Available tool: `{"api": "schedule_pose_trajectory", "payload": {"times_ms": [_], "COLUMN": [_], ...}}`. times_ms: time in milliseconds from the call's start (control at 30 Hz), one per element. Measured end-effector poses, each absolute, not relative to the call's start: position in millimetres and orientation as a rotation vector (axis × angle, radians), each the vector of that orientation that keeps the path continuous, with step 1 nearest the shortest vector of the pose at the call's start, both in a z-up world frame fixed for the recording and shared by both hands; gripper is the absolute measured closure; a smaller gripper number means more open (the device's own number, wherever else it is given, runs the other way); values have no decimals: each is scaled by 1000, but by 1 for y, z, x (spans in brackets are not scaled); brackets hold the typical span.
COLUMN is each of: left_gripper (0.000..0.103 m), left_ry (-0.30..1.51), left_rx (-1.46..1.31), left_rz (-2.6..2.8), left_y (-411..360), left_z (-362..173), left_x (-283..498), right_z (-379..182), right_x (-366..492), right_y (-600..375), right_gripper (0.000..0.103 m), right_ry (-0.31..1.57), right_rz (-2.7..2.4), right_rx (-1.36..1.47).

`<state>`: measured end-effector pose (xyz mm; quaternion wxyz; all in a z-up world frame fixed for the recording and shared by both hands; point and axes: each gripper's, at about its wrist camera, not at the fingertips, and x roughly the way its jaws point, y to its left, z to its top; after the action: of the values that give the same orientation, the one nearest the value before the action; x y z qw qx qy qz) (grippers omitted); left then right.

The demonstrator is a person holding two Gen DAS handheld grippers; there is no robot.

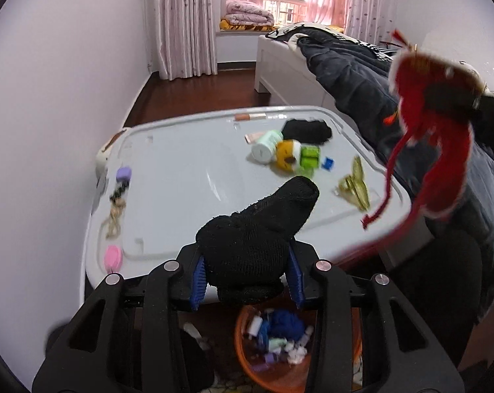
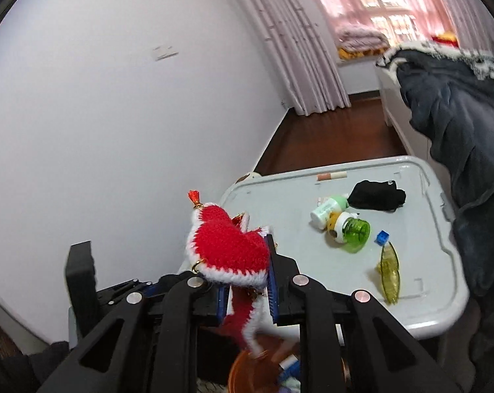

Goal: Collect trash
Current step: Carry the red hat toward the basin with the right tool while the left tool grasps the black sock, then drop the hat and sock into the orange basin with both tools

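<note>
Only the left view shows the pink brush (image 1: 113,258).

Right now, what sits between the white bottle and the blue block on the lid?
In the left wrist view, a yellow plush toy and a green bottle lie between the white bottle and the blue block.

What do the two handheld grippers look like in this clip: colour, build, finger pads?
Both match: the left gripper and right gripper have matte black angular linkage arms with cut-out slots, round silver pivot pins, and blue ribbed finger pads. No cables, markings or sleeves show.
</note>
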<state>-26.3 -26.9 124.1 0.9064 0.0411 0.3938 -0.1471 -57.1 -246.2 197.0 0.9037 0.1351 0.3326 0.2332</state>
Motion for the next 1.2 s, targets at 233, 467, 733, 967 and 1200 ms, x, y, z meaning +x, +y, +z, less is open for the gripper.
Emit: {"api": "schedule_pose_trajectory", "payload": {"times_ms": [233,467,733,967,1200], "left_gripper": [65,63,37,26,25], "left_ry": [914,1073,1182,1168,1140], "left_rx": [80,0,57,111,127], "left_rz": [-306,-297,-269,-247,-224], "left_y": [-33,-24,-33,-39,-37], "left_z": [45,2,-18,-13,-4], "left_x": [-56,-53,-50,-53,-49], "right_z": [116,-3,-25,-18,25], "right_x": [-94,-98,-86,-89,-66], "right_y": [-218,-210,-220,-227,-252], "right_gripper": [84,84,57,54,48], "right_ry": [836,1122,1217,1188,1067], "right_rz": [425,366,321,297,230], "right_rx": [146,172,213,230,213]}}
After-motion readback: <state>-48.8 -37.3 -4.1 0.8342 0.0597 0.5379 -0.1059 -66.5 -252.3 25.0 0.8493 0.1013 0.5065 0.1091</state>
